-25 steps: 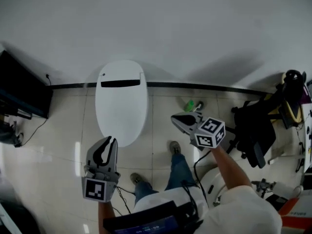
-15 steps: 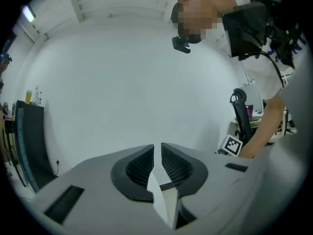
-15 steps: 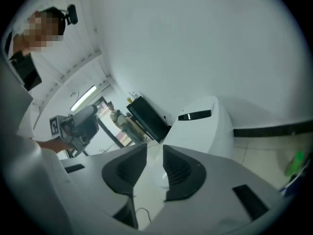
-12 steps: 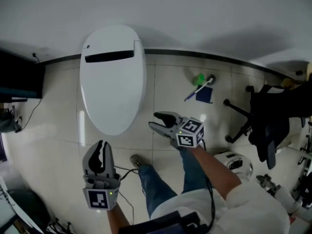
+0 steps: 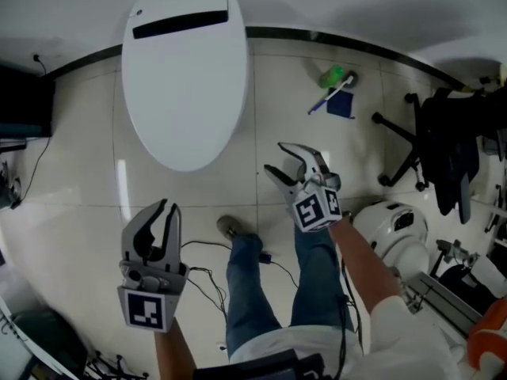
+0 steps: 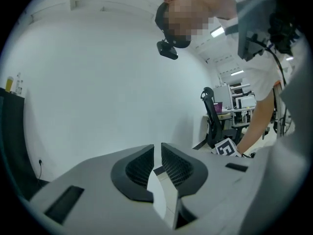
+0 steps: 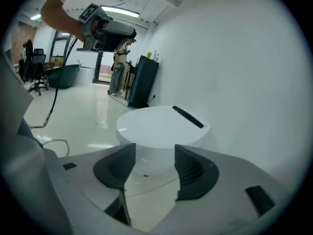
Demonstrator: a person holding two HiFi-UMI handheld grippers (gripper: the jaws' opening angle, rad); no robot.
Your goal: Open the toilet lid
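Note:
The white toilet stands against the wall with its lid down, a dark slot near the hinge end. My right gripper hovers over the tiled floor to the right of the bowl's front, apart from it. Its jaws have just been opening and nothing is between them. Past those open jaws in the right gripper view, the toilet is ahead. My left gripper hangs lower left, in front of the bowl, shut on nothing. Its own view shows the gripper facing a bare white wall.
A green brush and a blue item lie on the floor right of the toilet. Further right are a black office chair and a white round device. A dark cabinet stands left. Cables trail by the person's legs.
Both grippers have come down toward the floor, and the toilet now sits larger and higher in the head view. The right gripper has rolled and its jaws have gone from shut to open.

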